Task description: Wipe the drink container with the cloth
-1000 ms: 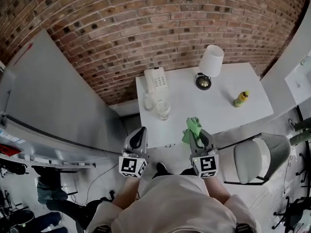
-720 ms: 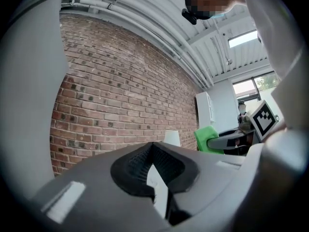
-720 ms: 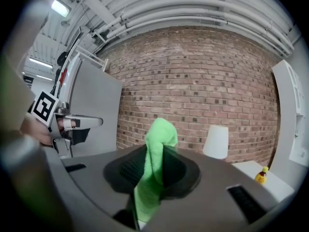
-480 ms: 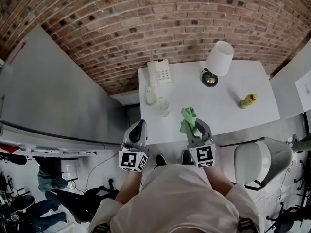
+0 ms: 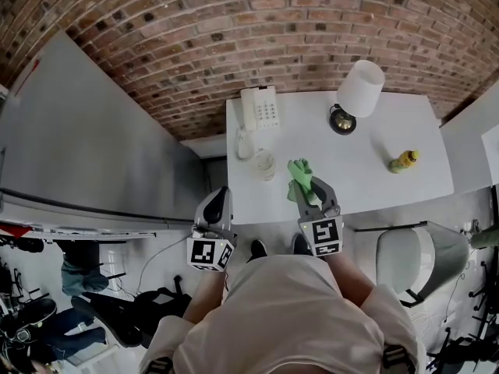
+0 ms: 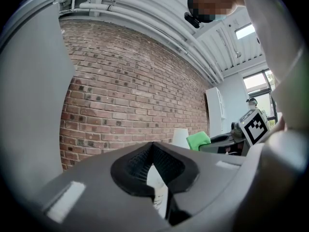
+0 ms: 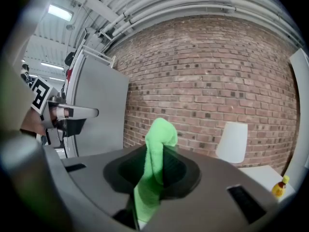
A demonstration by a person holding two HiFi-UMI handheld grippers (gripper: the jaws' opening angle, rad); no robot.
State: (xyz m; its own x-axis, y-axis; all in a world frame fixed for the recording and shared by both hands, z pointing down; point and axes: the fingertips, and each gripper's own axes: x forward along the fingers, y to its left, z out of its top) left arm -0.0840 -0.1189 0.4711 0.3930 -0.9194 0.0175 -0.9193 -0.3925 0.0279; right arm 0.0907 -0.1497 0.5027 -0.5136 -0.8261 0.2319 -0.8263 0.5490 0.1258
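Two grippers are out in front of me, both at the near edge of the white table (image 5: 366, 181). My right gripper (image 5: 309, 190) is clamped on the green cloth (image 5: 299, 171), and its own view shows the jaws pinching the fabric with a fold standing up above them. The cloth hangs over the table's near part, just right of the clear drink container (image 5: 265, 164) but not touching it. My left gripper (image 5: 222, 196) sits off the table's near left corner, over the floor. Its jaw tips are pressed together with nothing gripped, and only something pale shows through the gap behind them. I can't tell what that is.

The clear drink container stands upright near the table's left edge. The white telephone (image 5: 257, 109) lies just beyond it on the far side. Over at the far middle stands a lamp (image 5: 356, 93) with a white shade. A small yellow bottle (image 5: 404, 160) stands well apart on the right. The brick wall (image 5: 257, 29) runs behind the table, and a grey chair (image 5: 409, 257) sits near right.
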